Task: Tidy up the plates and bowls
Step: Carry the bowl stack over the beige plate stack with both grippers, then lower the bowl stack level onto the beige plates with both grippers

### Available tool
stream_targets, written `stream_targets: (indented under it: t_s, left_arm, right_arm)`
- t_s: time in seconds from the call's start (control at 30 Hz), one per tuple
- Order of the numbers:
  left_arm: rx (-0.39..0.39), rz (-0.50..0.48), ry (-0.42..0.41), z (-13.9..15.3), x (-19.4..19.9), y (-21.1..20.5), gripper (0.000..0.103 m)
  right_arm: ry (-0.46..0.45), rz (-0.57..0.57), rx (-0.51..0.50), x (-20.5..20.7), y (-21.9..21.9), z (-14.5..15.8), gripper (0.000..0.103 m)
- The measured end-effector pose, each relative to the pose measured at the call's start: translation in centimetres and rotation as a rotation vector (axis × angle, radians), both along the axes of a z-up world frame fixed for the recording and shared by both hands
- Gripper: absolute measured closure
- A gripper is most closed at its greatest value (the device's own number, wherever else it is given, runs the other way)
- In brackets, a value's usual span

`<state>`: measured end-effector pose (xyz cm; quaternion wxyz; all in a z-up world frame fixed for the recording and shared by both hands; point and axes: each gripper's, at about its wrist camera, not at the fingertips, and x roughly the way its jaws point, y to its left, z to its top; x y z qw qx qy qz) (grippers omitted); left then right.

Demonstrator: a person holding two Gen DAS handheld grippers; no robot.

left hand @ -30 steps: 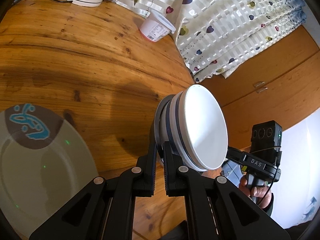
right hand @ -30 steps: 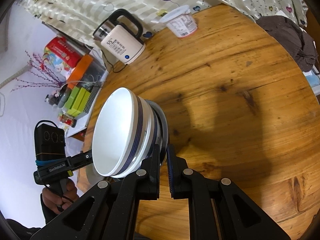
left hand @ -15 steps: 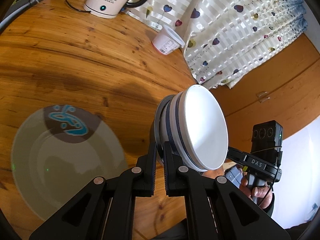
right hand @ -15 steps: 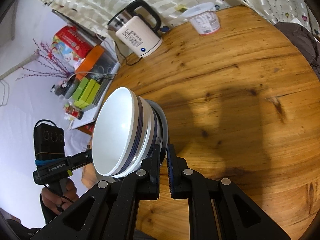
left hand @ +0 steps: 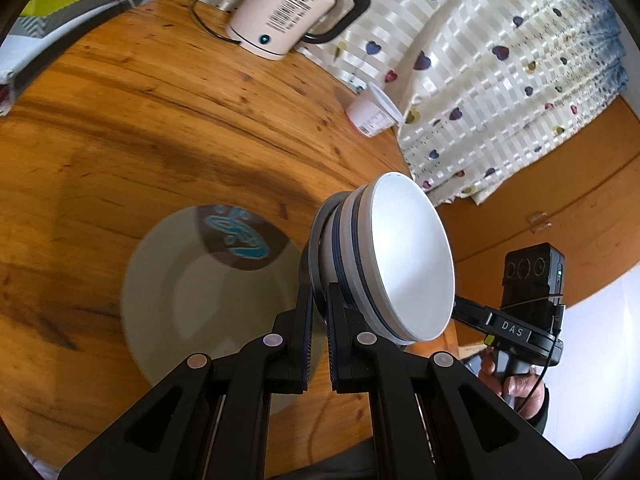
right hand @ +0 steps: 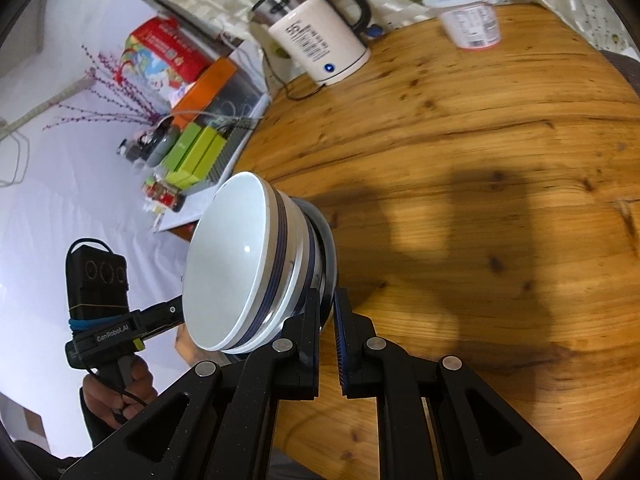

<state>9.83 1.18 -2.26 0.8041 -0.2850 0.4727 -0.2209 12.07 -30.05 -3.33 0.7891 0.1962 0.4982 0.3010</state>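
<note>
1. The left gripper point(left hand: 318, 296) and the right gripper point(right hand: 328, 300) each have their jaws clamped on the rim of one stack of bowls point(left hand: 400, 264), held tilted above the table point(left hand: 120, 120).
2. A plate point(left hand: 180, 300) with a blue motif lies on the table at 9 o'clock of the stack.
3. A kettle point(left hand: 280, 16) stands at 12 o'clock, and a cup point(left hand: 372, 114) at 1 o'clock by the curtain point(left hand: 500, 80).

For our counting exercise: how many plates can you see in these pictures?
2. A cream plate lies on the table; a grey plate under the bowls is clamped by left gripper and right gripper. More may be hidden.
</note>
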Motion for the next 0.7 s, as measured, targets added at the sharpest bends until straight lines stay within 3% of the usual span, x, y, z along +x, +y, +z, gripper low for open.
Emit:
stream_targets:
  t_s: [0.7]
  left_arm:
    - [-0.007,0.101,0.037,-1.7,-2.2,5.8,0.098]
  right_arm:
    - [0.038,0.104,-0.030,0.6,6.9,-1.2,0.093]
